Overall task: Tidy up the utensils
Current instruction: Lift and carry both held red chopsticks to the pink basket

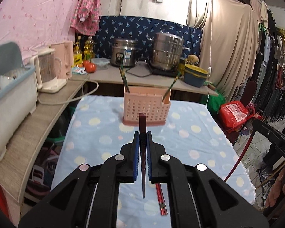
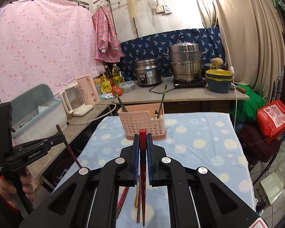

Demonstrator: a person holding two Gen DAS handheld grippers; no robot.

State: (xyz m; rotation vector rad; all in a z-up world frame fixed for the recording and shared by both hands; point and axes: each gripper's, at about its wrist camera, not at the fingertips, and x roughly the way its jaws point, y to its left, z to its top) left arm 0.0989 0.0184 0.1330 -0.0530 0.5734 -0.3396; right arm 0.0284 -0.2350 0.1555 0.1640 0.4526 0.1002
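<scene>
Above dotted cloth [image 1: 96,133], left gripper [image 1: 142,134] pinches dark chopstick [image 1: 143,152] near its thick end, tip pointing back to camera. Right gripper [image 2: 142,136] pinches red chopstick [image 2: 142,152] same way. Pink basket [image 1: 146,108] stands ahead, w/ green chopsticks [image 1: 123,79] already inside. Risk: long stick pivots in pads, hits basket rim, tips light basket. More red chopsticks [image 1: 161,199] lie on cloth.
</scene>
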